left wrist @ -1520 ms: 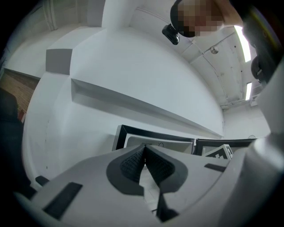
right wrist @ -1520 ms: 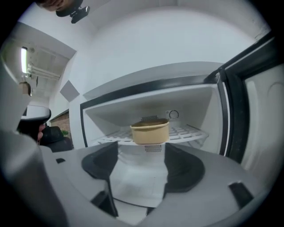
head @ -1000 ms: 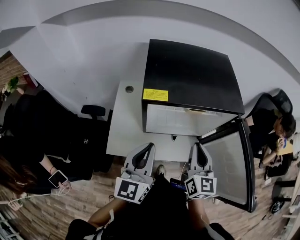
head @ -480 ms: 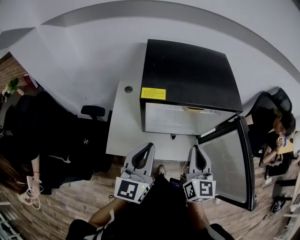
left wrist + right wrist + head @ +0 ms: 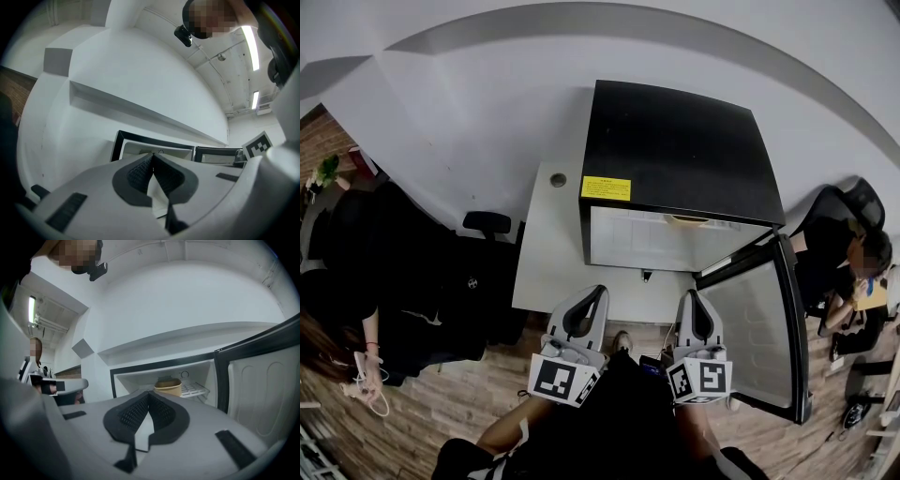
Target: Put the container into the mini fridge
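The black mini fridge (image 5: 680, 155) stands on a white table (image 5: 546, 253) with its door (image 5: 764, 328) swung open to the right. A tan container (image 5: 168, 386) sits on the wire shelf inside, seen in the right gripper view; its rim (image 5: 692, 221) shows just under the fridge top in the head view. My left gripper (image 5: 592, 298) and right gripper (image 5: 691, 302) are held low in front of the table, well back from the fridge. Both are shut with nothing between their pads (image 5: 140, 172) (image 5: 136, 412).
A black office chair (image 5: 486, 223) stands left of the table. People sit at the far left (image 5: 347, 328) and far right (image 5: 848, 272). A small round fitting (image 5: 558, 179) is set in the tabletop. Wood floor (image 5: 441, 412) lies below.
My right gripper has drawn slightly down and left, and its marker cube has turned a little. The person at the left lowered a hand with a phone. The fridge is unchanged.
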